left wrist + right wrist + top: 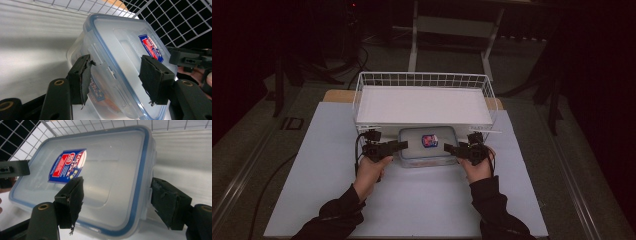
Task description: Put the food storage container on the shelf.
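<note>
A clear plastic food box with a blue-rimmed lid and a red and blue label lies on the white mat, just in front of the wire basket. My left gripper is at its left end and my right gripper at its right end. In the left gripper view the box runs between the jaws of my open gripper, one pad by the side wall. In the right gripper view the box lies between the wide-open jaws of my gripper.
The white wire basket has a white liner and stands at the far side of the mat, close behind the box. Dark floor, cables and a table frame lie beyond. Each gripper view shows the other gripper across the box.
</note>
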